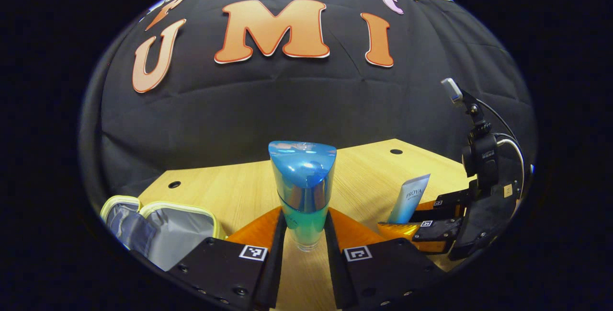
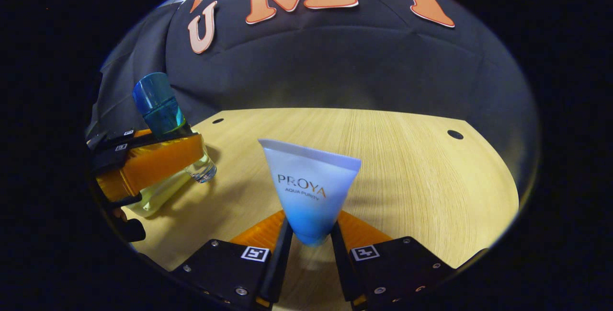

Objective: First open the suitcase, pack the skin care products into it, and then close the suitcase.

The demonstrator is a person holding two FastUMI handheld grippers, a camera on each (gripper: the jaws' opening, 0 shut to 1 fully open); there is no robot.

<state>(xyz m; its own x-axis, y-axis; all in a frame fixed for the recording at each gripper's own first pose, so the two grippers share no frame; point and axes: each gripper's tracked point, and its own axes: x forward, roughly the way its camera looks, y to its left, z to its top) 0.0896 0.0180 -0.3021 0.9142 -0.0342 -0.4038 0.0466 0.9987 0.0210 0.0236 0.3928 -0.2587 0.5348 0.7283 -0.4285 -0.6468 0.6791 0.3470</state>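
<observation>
In the left gripper view, the left gripper (image 1: pixel 305 244) sits at the bottom centre of the frame with its jaws pressed on either side of a tall glass bottle with a glossy blue cap and teal-tinted body (image 1: pixel 303 195). The bottle stands upright between the jaws, its clear base just above the pale wooden tabletop (image 1: pixel 230 191). At the lower left of that frame lies the open suitcase, a small soft case with grey lining and a pale yellow zip edge (image 1: pixel 165 229), its two halves spread apart on the tabletop. At the right of the frame the right gripper (image 1: pixel 414 222) comes in from the side, with a white-to-blue plastic tube (image 1: pixel 409 198) rising between its jaws, flat crimped end uppermost.

In the right gripper view, the right gripper (image 2: pixel 310 246) is at the bottom centre, its jaws closed on the narrow blue lower end of the plastic tube (image 2: pixel 309 191), which widens upward to its white crimped end. At the left of that frame the left gripper (image 2: pixel 179 145) grips the blue-capped bottle (image 2: pixel 160 105) around its middle; the bottle leans in this view, with its clear base near the tabletop (image 2: pixel 407 167). A pale yellow edge shows just beneath that gripper.
</observation>
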